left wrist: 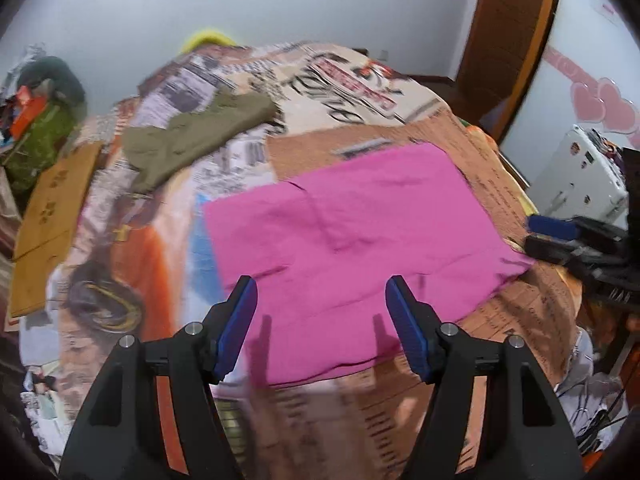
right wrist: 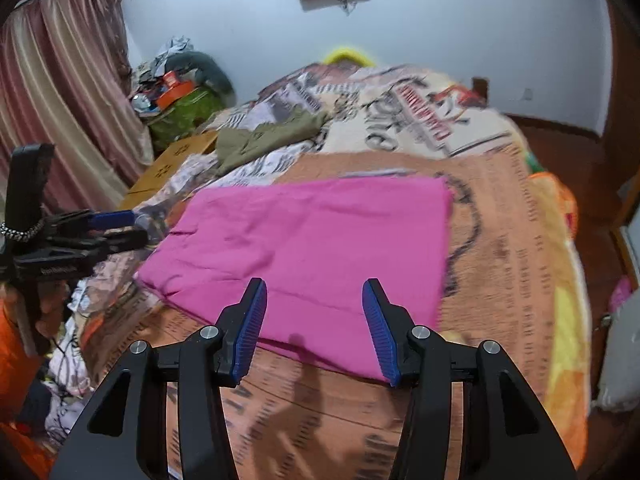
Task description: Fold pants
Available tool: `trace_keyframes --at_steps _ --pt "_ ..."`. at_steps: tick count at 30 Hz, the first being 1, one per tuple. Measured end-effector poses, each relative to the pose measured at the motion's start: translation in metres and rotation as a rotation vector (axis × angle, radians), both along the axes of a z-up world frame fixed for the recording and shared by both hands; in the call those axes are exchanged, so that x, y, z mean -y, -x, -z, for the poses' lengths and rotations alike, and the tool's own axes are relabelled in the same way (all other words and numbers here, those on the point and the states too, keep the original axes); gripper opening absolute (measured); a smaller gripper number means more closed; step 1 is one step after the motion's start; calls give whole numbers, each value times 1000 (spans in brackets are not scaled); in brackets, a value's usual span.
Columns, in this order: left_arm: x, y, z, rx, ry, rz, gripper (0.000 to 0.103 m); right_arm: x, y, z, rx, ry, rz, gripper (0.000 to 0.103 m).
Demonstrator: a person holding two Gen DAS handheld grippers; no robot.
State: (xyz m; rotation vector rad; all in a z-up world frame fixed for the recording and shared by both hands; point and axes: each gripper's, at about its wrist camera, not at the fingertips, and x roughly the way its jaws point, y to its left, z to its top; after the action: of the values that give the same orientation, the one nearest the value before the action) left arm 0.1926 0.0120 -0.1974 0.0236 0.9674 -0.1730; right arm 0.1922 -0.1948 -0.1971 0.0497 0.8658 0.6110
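Pink pants [left wrist: 360, 236] lie folded into a flat rectangle on the printed bedspread [left wrist: 132, 264]; in the right wrist view the same pink pants [right wrist: 312, 236] fill the middle. My left gripper [left wrist: 322, 290] hovers above their near edge, open, nothing between its blue pads [left wrist: 240, 320]. My right gripper [right wrist: 314, 292] hangs over the near edge too, open and empty. From the left wrist view the right gripper [left wrist: 556, 236] shows at the far right, beside the pants' right corner. The left gripper [right wrist: 116, 228] appears at the left edge of the right wrist view.
An olive green garment [left wrist: 196, 136] lies crumpled further up the bed. A brown cardboard box [left wrist: 52, 220] stands at the bed's left side, with a cluttered pile [right wrist: 180, 96] and curtain [right wrist: 60, 100] behind. A wooden door [left wrist: 508, 32] and white appliance [left wrist: 580, 176] are to the right.
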Motion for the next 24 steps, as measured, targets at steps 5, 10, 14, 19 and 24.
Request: trace_keyframes --at_steps 5,10,14,19,24 --pt "20 -1 31 -66 -34 45 67 -25 -5 30 -91 0 -38 46" --pt "11 10 50 -61 -73 51 69 -30 0 54 -128 63 -85 46" --pt "5 13 48 -59 -63 56 70 -8 -2 57 -131 79 -52 46" --pt "-1 13 45 -56 -34 48 70 24 -6 64 -155 97 36 42" --pt "-12 18 38 -67 34 41 70 45 -4 69 -180 92 83 42"
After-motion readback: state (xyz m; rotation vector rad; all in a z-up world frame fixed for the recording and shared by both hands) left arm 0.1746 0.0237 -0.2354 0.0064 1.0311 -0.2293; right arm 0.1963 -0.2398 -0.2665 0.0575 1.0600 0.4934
